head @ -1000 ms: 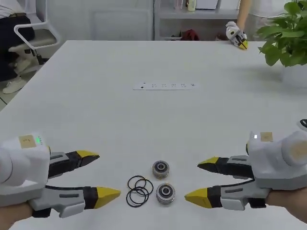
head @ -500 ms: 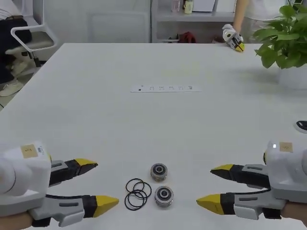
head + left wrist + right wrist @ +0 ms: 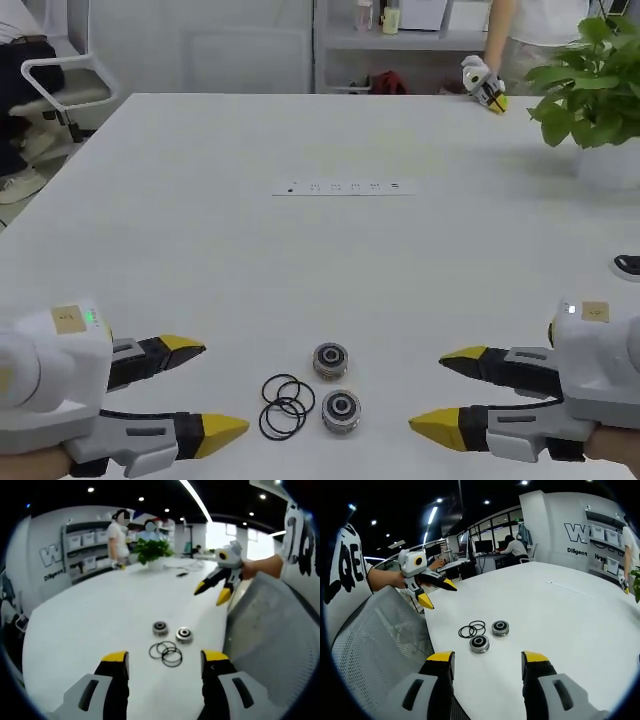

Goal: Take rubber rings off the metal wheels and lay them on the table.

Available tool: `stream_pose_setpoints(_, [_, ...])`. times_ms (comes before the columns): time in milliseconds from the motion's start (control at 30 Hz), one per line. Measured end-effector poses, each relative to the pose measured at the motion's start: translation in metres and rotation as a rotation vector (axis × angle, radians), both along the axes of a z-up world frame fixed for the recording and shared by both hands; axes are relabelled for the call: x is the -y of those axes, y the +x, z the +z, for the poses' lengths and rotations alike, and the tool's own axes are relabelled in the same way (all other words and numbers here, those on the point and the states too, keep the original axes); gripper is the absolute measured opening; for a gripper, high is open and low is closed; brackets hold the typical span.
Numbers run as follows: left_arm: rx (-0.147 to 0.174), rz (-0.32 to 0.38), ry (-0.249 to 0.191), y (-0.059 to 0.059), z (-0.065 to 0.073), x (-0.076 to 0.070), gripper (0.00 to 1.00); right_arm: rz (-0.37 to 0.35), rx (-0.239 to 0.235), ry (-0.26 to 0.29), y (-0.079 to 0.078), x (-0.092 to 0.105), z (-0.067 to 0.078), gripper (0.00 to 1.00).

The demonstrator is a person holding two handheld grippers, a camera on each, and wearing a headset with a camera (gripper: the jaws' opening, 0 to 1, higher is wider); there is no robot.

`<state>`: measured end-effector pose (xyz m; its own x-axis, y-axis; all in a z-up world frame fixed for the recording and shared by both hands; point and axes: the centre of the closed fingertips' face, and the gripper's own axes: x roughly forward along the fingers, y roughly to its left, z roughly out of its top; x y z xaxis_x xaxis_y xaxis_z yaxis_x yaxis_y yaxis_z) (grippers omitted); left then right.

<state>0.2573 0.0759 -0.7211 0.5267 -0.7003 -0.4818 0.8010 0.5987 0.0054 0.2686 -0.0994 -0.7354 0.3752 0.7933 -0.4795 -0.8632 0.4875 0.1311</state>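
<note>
Black rubber rings (image 3: 287,405) lie loose on the white table (image 3: 200,220) in one overlapping cluster. You can count three or four, but the overlap makes the exact number hard to tell. Just to their right stand two metal wheels: the farther wheel (image 3: 331,360) and the nearer wheel (image 3: 341,407), close to each other near your edge of the table. The rings sit just beside the nearer one. Whether either wheel carries a ring on its rim is too small to tell.

You hold two grippers, one on each side of this group, both low over the table and pointing inward at it. Your left gripper (image 3: 212,388) has its yellow-tipped jaws spread wide with nothing between them. Your right gripper (image 3: 440,390) is spread just as wide and is also empty. Neither touches a ring or a wheel.

The head view takes in the far end of the table, with a flat white strip (image 3: 343,187) at mid-table, a potted plant (image 3: 590,70) at the right, and a third gripper (image 3: 485,80) in another person's hand. The two gripper views instead show a grey mesh chair back (image 3: 375,640) at your edge of the table, along with your sleeve and forearm behind the opposite gripper.
</note>
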Motion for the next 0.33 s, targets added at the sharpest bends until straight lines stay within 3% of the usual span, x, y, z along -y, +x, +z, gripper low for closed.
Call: stream_pose_setpoints(333, [0.016,-0.007,0.028,-0.0003,0.0005,-0.0007,0.59,-0.021,0.009,0.014,0.004,0.0046,0.0028,0.5])
